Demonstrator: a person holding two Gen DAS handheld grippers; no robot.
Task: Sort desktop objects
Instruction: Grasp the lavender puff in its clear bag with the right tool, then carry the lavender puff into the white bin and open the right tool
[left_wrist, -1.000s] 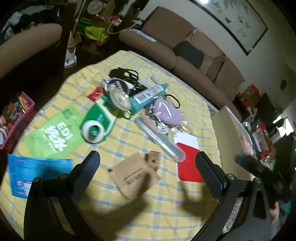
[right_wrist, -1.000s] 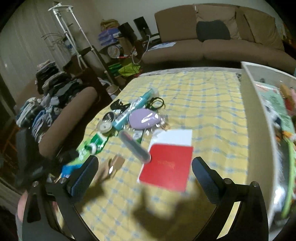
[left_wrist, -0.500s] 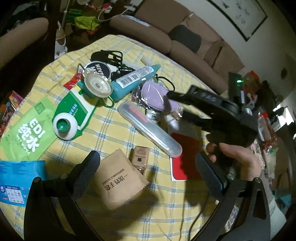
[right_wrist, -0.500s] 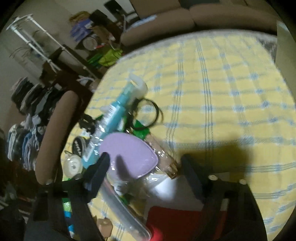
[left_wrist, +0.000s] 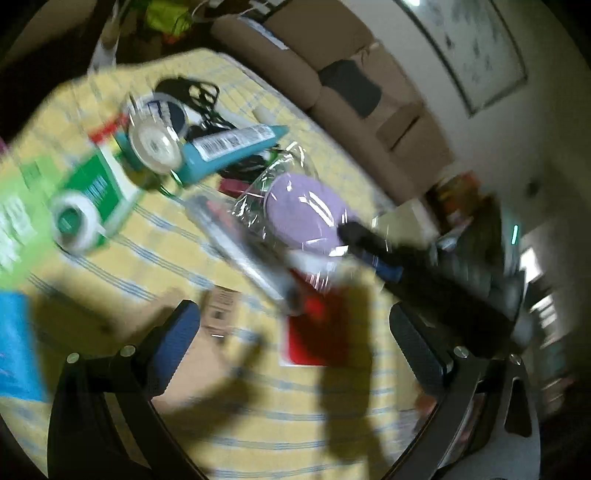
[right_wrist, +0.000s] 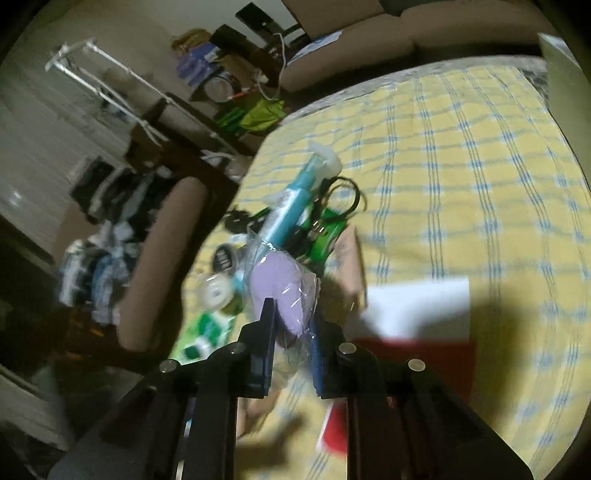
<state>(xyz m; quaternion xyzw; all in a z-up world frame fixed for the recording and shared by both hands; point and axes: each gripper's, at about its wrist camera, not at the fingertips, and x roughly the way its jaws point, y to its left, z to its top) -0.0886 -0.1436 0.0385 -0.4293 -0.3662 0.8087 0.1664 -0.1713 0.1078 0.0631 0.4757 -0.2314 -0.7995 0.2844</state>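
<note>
A purple puff in clear plastic wrap (left_wrist: 303, 214) (right_wrist: 275, 284) sits in the middle of the pile on the yellow checked tablecloth (right_wrist: 461, 177). My right gripper (right_wrist: 291, 314) (left_wrist: 351, 230) is closing, its two pads pressing on the near end of the puff. My left gripper (left_wrist: 295, 321) hangs open above the cloth, nothing between its fingers. Behind the puff lie a teal tube (left_wrist: 236, 144) (right_wrist: 291, 206) and a round tin (left_wrist: 155, 142). A clear toothbrush case (left_wrist: 236, 243) and a red booklet (left_wrist: 317, 336) (right_wrist: 417, 354) lie nearer.
A green tape pack (left_wrist: 96, 192), a green bag (left_wrist: 14, 221) and a blue packet (left_wrist: 14, 343) lie at the left. A small brown box (left_wrist: 221, 310) sits near my left fingertip. A white box wall (right_wrist: 561, 66) stands at the far right. A padded chair (right_wrist: 162, 266) borders the table.
The right gripper came down onto the purple puff and narrowed from wide open until its pads touch it. The wrapped puff now sits tilted and slightly shifted. The left gripper drifted a little closer.
</note>
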